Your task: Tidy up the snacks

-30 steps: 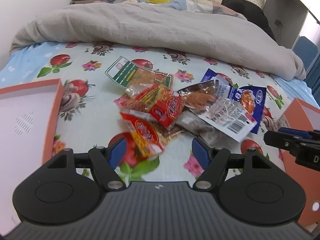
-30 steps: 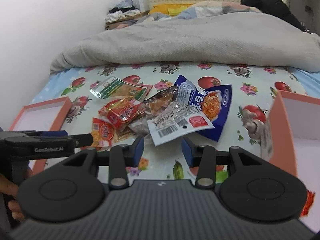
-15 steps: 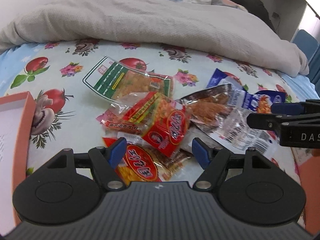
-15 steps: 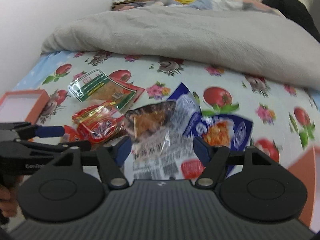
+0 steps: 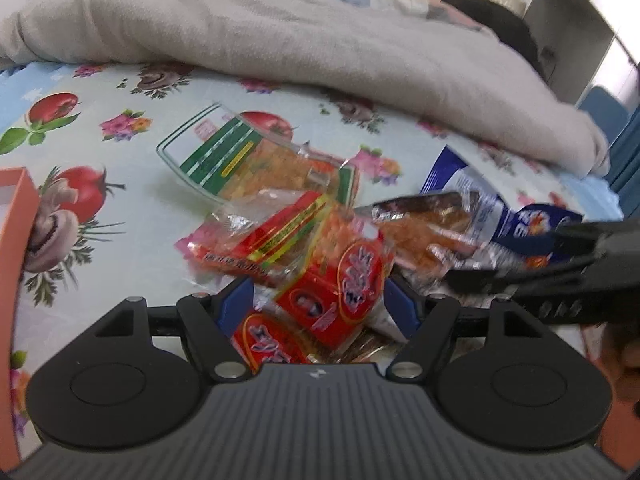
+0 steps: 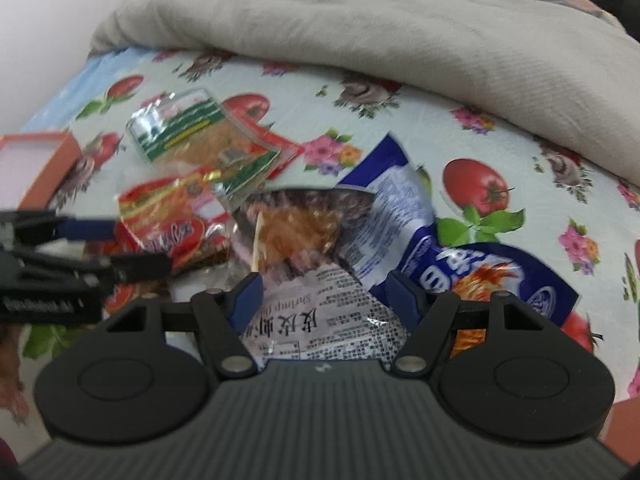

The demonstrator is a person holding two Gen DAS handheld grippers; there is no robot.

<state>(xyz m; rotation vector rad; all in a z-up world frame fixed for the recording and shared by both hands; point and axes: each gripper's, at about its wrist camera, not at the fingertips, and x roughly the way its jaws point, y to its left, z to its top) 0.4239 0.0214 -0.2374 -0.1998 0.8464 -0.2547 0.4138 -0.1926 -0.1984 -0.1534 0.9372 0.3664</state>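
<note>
Several snack packets lie heaped on the flowered bedsheet (image 5: 132, 216). My left gripper (image 5: 318, 306) hangs low over the heap, open, with a red packet (image 5: 336, 288) lying between its blue pads (image 5: 237, 305); no pad presses on it. My right gripper (image 6: 324, 296) is also open, straddling a clear shrimp packet with a white printed label (image 6: 320, 316). A blue packet (image 6: 464, 272) lies partly under that one to the right. A clear green-striped packet (image 5: 236, 156) rests at the far side of the heap. Each gripper shows at the edge of the other's view, the right gripper (image 5: 540, 268) and the left gripper (image 6: 92, 248).
An orange box with a pale inside (image 5: 18, 220) sits left of the heap, and a corner of another orange box (image 6: 624, 416) shows at the lower right. A bunched grey duvet (image 5: 320, 44) crosses the bed behind the snacks. A white wall runs along the left.
Both grippers have come forward and down onto the heap, which now fills the space between their pads. The right gripper's jaws have spread wider than a second ago.
</note>
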